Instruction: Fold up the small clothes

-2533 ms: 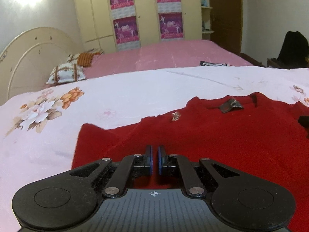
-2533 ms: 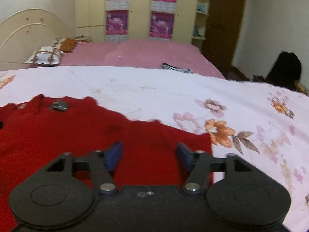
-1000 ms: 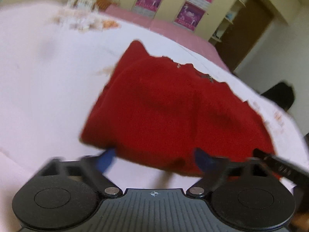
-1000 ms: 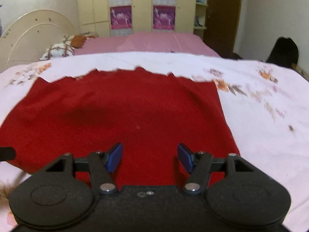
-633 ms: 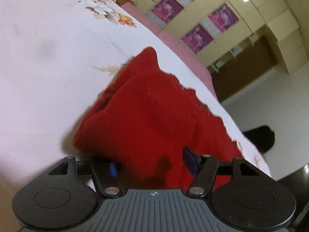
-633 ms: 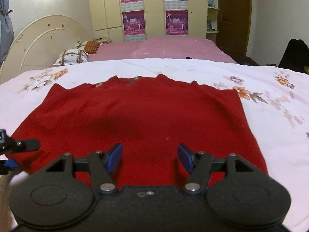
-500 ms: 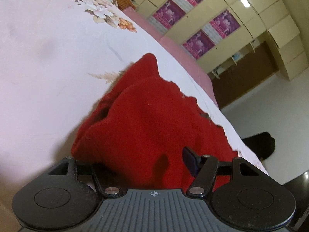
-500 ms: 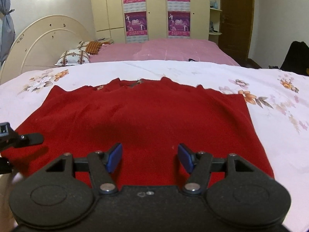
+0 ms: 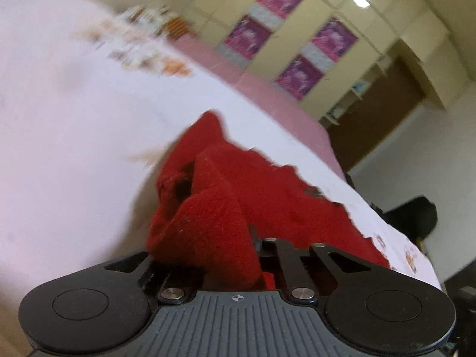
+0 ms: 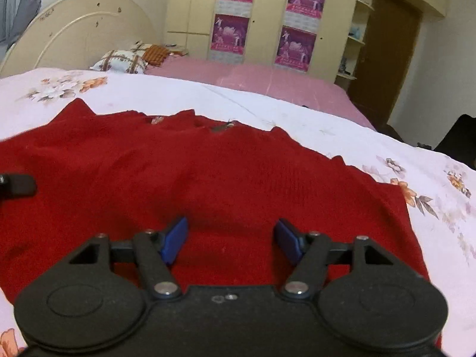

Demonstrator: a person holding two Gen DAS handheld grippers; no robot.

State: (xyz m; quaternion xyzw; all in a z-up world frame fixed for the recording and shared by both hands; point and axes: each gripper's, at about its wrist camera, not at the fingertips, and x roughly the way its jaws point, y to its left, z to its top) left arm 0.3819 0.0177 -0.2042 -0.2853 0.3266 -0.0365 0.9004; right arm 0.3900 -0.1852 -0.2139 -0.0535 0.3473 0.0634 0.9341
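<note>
- Jaws of the left gripper stand closed on a bunched corner of the red garment; the cloth wells up over and to the left of them, hiding the left finger.
- Jaws of the right gripper are opening and stand wide apart, with the near hem lying below and between the blue pads, which do not press on it.
- Beyond both pairs of jaws the red garment lies spread on the floral bedsheet, its notched far edge away from them. In the right wrist view the left gripper's finger shows at the garment's left edge.
- Handling, as a judgement: the knit looks soft, thick and light; it should drape and bunch rather than slip, so a hold at an edge or corner through both layers seems best.
- Left of the jaws and beyond them: a pillow and the headboard.
- Ahead: a pink cover, then the wardrobe with posters.
- Right: a door and a dark object. Nothing lies on the garment to block a fold.
</note>
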